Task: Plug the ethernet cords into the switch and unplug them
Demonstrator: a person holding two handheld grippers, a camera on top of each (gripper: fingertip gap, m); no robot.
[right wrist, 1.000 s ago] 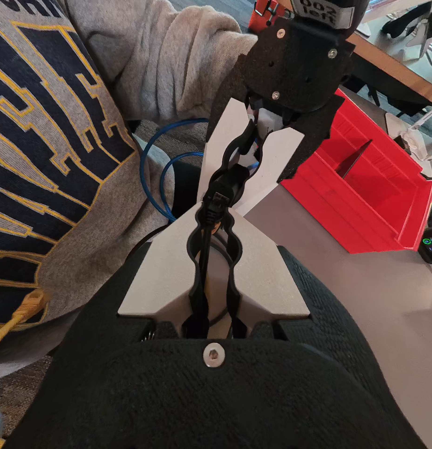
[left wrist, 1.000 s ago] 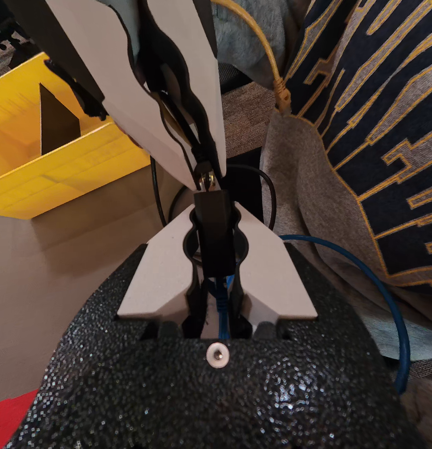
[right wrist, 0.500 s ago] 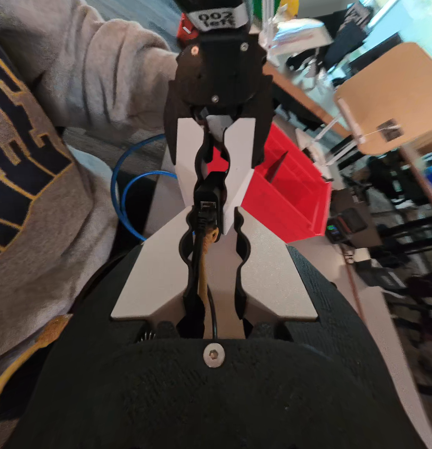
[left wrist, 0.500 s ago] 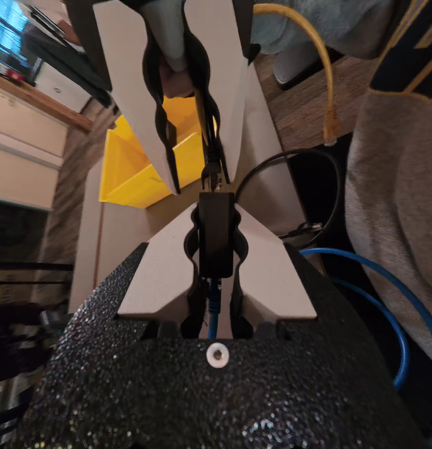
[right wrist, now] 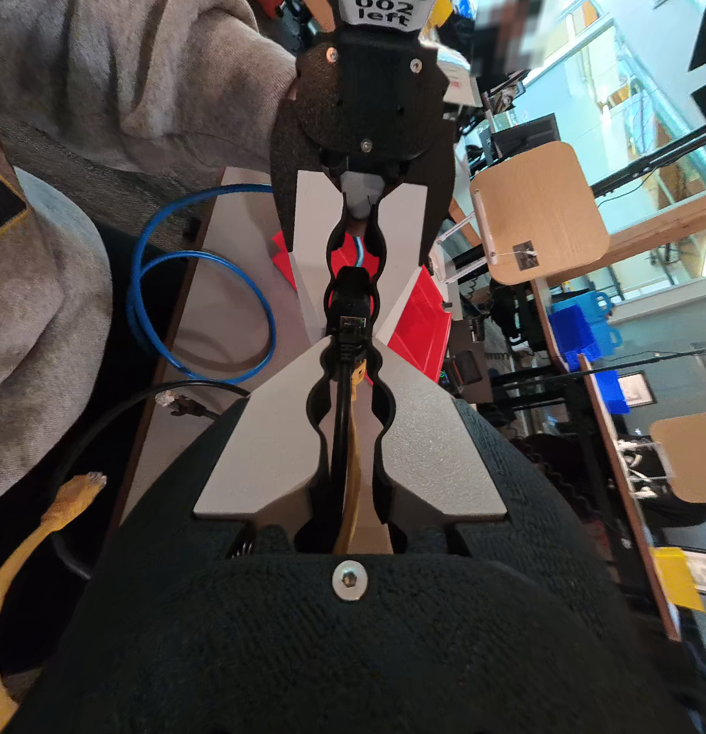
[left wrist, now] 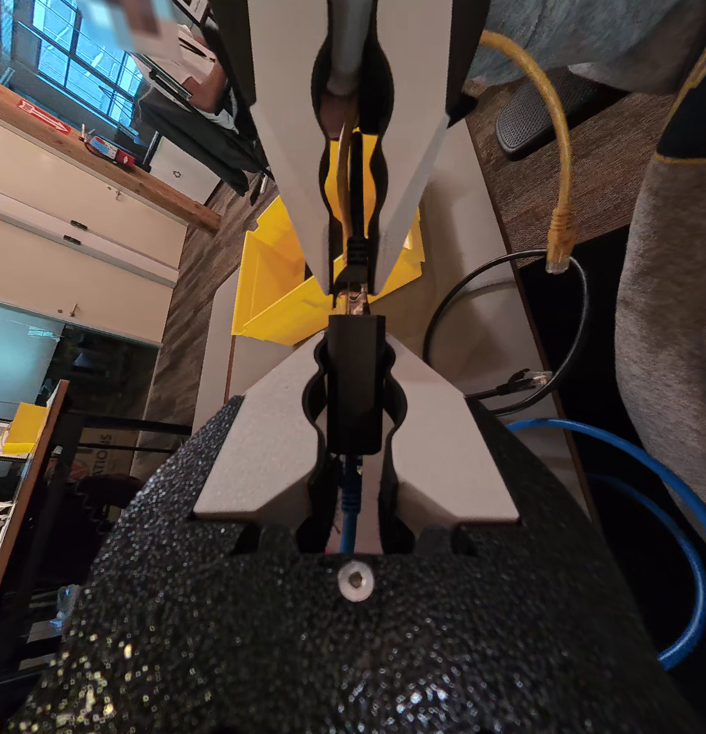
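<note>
In the left wrist view my left gripper [left wrist: 355, 345] is shut on the small black switch [left wrist: 355, 381]. A blue cord [left wrist: 349, 492] is plugged into its near end. My right gripper [left wrist: 351, 292] faces it from above, shut on the black cord's plug [left wrist: 355, 262]. The plug's clear tip sits at the mouth of the switch's far port. In the right wrist view my right gripper [right wrist: 349, 341] holds the black plug [right wrist: 345, 351] against the switch [right wrist: 349, 294], which is held by the left gripper [right wrist: 349, 317]. A yellow cord [right wrist: 353, 456] also runs between the right fingers.
Loose ends hang near the table edge: a yellow plug [left wrist: 559, 246], a black plug [left wrist: 530, 379] and blue loops [right wrist: 208, 258]. A yellow bin [left wrist: 271, 286] and a red bin [right wrist: 418, 321] stand on the white table [right wrist: 224, 302]. A person's grey sleeve [right wrist: 105, 99] is close by. Left and right tips are no more than a few centimetres apart.
Both grippers have swung together, so the views now show the room instead of the person's torso. The black plug stays at the switch's port. Both grips are unchanged.
</note>
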